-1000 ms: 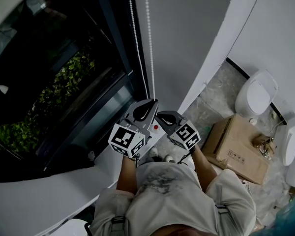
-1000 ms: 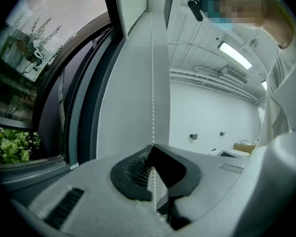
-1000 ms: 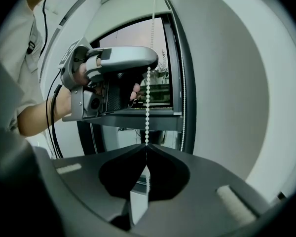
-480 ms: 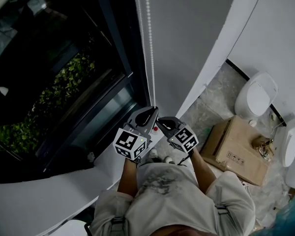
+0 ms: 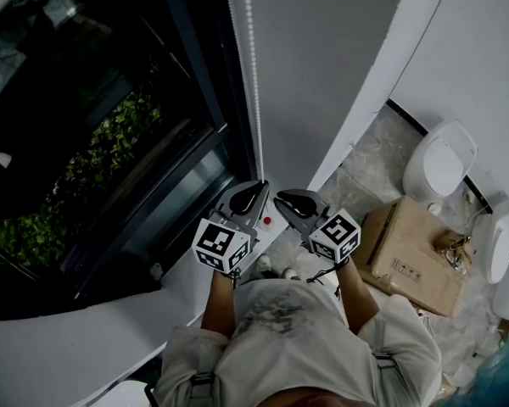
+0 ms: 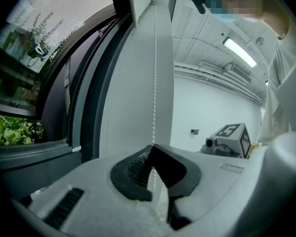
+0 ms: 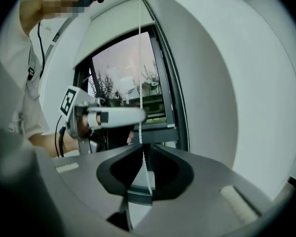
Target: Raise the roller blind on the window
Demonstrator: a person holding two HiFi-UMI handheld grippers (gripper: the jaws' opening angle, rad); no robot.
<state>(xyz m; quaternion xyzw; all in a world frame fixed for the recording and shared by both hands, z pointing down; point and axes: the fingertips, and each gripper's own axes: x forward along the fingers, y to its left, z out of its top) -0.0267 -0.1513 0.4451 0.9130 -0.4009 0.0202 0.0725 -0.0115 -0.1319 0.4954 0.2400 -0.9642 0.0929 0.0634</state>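
Note:
A white bead chain [image 5: 254, 100] hangs down the right edge of the dark window [image 5: 93, 142]. My left gripper [image 5: 256, 186] is shut on it at its lower end; the left gripper view shows the chain [image 6: 154, 83] running straight into the closed jaws of the left gripper [image 6: 153, 147]. My right gripper [image 5: 280, 197] sits just right of the left one at about the same height. In the right gripper view the chain [image 7: 140, 58] passes between the nearly closed tips of the right gripper [image 7: 142, 147]. The pale roller blind [image 7: 118, 28] covers only the window's top.
A white sill [image 5: 76, 346] runs below the window. The grey wall [image 5: 322, 66] stands right of the chain. On the floor to the right are a cardboard box [image 5: 407, 257] and white toilets [image 5: 441, 164]. The person's torso [image 5: 288, 346] fills the bottom.
Both grippers dropped a little along the chain, then the right gripper rose slightly and its marker cube swung out to the right. The left gripper stays shut on the chain.

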